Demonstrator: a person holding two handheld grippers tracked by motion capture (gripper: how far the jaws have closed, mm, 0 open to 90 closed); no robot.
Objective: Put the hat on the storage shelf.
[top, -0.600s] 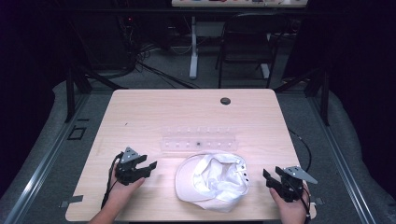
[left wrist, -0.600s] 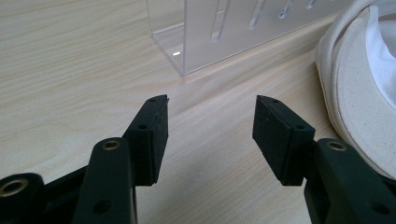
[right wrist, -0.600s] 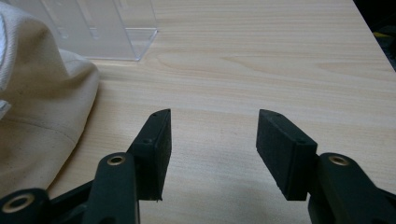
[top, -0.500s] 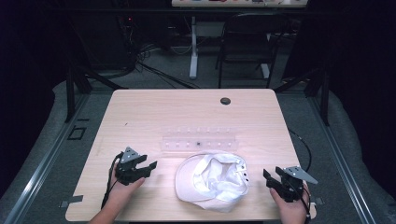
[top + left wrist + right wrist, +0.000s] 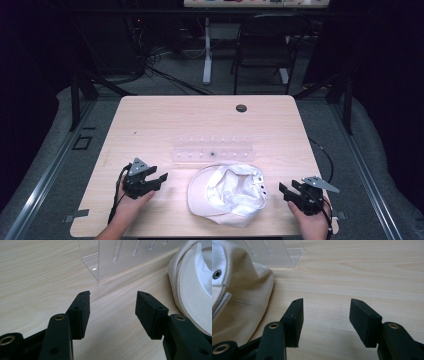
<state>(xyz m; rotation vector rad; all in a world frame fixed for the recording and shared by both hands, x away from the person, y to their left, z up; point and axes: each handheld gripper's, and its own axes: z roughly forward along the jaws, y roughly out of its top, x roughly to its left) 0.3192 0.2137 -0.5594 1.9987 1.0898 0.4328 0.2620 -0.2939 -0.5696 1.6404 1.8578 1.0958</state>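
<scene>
- We see the wooden table [image 5: 150, 125] with a white cap [image 5: 227, 195] lying upside down at its near edge, between our 2 grippers; a clear acrylic rack [image 5: 212, 148] stands just beyond it
- The cap's long axis seems to run left to right, brim toward the left gripper [image 5: 152, 180]; that one looks slightly nearer
- The left gripper and the right gripper [image 5: 287, 191] are both spread and empty

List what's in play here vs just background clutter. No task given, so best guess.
Likely in play:
white cap, upside down between both grippers
clear acrylic rack just behind it
left gripper, open
right gripper, open

Background:
black grommet
chair
floor cables
</scene>
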